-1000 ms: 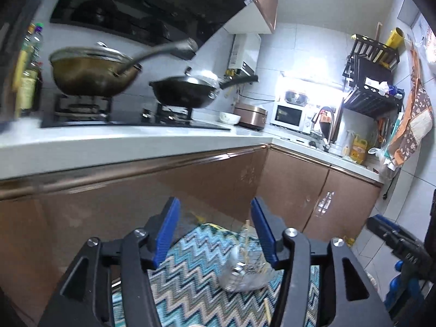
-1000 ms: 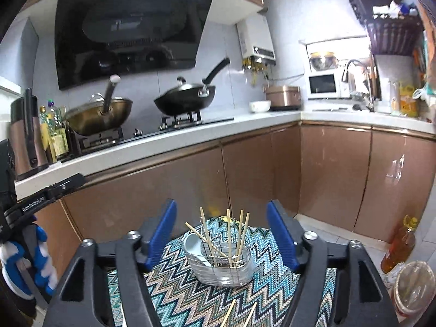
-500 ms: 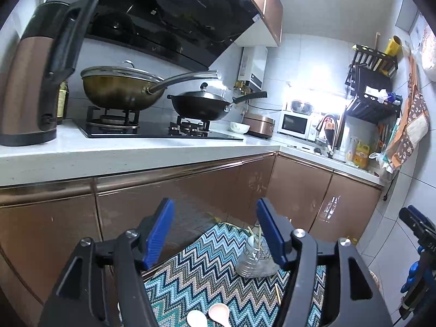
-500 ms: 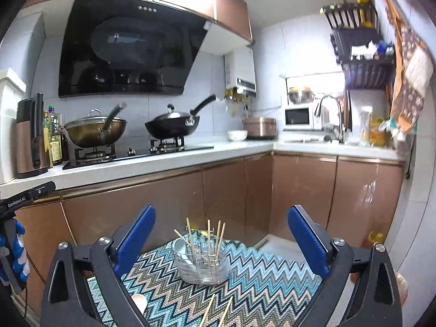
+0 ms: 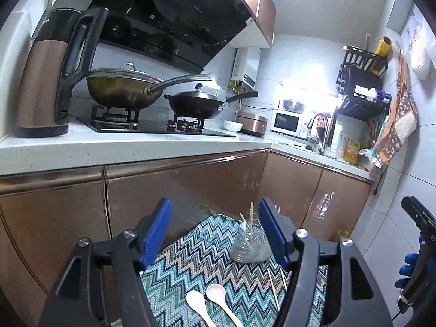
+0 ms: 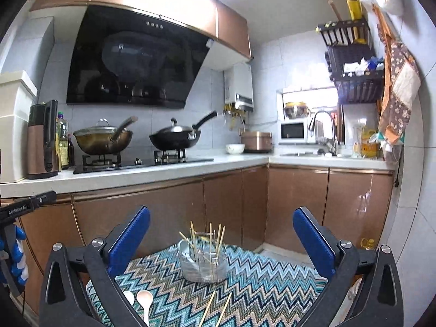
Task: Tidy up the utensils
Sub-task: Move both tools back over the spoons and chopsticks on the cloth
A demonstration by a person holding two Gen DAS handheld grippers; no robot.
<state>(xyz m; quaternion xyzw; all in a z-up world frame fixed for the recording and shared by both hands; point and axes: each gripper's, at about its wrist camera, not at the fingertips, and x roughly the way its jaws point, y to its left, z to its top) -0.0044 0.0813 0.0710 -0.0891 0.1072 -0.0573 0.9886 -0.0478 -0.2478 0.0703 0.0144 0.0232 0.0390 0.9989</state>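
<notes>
Right gripper jaws opening wide, empty; left gripper apart, empty, both pulled back. Clear utensil holder upright on zigzag-patterned mat, chopsticks inside; two white spoons, two loose chopsticks still unsorted.

Zigzag mat is mostly bare. The clear holder stands upright mid-mat at the far end, with chopsticks sticking up out of its top. Two loose sticks lie on the near mat and two spoons near-left, with bare mat between them. The mat is open to the right of the holder. Cabinets wall off the far side and the counter edge overhangs. Air above the mat is free.
</notes>
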